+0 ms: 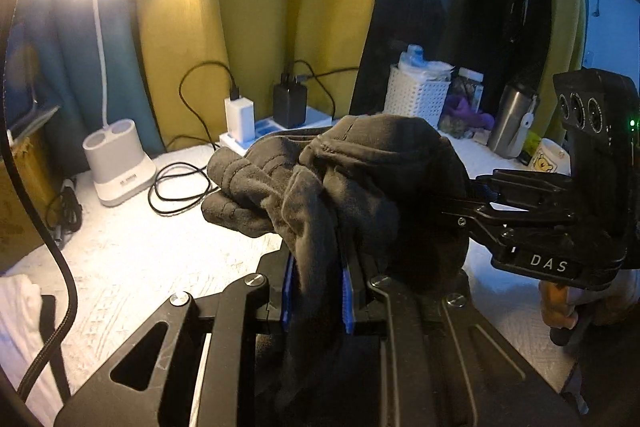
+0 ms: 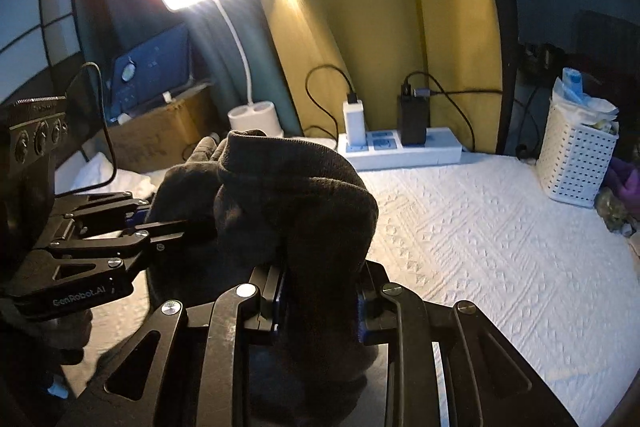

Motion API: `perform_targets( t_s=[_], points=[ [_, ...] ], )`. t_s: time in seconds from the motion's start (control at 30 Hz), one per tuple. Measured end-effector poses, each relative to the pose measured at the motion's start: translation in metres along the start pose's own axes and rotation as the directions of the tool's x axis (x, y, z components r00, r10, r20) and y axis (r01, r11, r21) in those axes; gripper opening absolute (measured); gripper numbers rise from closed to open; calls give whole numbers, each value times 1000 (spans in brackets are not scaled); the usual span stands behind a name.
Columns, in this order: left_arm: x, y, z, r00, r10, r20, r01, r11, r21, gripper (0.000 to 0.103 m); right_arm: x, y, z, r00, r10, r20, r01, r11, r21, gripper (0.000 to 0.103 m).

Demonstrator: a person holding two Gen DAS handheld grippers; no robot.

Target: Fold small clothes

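A dark grey glove (image 1: 340, 183) is bunched up and held in the air above the white textured bedspread (image 1: 132, 247). My left gripper (image 1: 316, 291) is shut on a fold of the glove between its blue pads. My right gripper (image 2: 320, 291) is shut on another part of the glove (image 2: 280, 195). The right gripper also shows in the left wrist view (image 1: 472, 203), reaching into the cloth from the right. The left gripper also shows in the right wrist view (image 2: 192, 227), reaching in from the left. The glove's fingers (image 1: 232, 183) stick out to the left.
A white desk lamp (image 1: 118, 163) shines at the back left. A power strip with chargers (image 2: 400, 143) and black cables (image 1: 180, 187) lie by the yellow curtain. A white perforated basket (image 2: 576, 159), a steel tumbler (image 1: 512, 123) and a mug (image 1: 550, 157) stand at the back right.
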State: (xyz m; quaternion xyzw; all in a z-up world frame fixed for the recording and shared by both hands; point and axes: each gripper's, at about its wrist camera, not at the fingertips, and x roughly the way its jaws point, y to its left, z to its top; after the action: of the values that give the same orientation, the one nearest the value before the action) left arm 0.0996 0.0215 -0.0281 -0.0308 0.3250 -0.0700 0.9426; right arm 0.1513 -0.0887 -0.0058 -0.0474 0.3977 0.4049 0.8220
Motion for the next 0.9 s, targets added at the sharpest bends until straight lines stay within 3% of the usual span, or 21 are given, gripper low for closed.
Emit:
perform_targets(
  t_s=[0.4,0.9],
  points=[
    [-67,-15,2,992,-5,127,2,1000,23,17,-68,31,8,992,-12,123,17,999,-37,26],
    [-163,-24,4,958,41,284,-60,996,61,16,-151,101,22,959,21,281,27,986,-163,26]
  ],
)
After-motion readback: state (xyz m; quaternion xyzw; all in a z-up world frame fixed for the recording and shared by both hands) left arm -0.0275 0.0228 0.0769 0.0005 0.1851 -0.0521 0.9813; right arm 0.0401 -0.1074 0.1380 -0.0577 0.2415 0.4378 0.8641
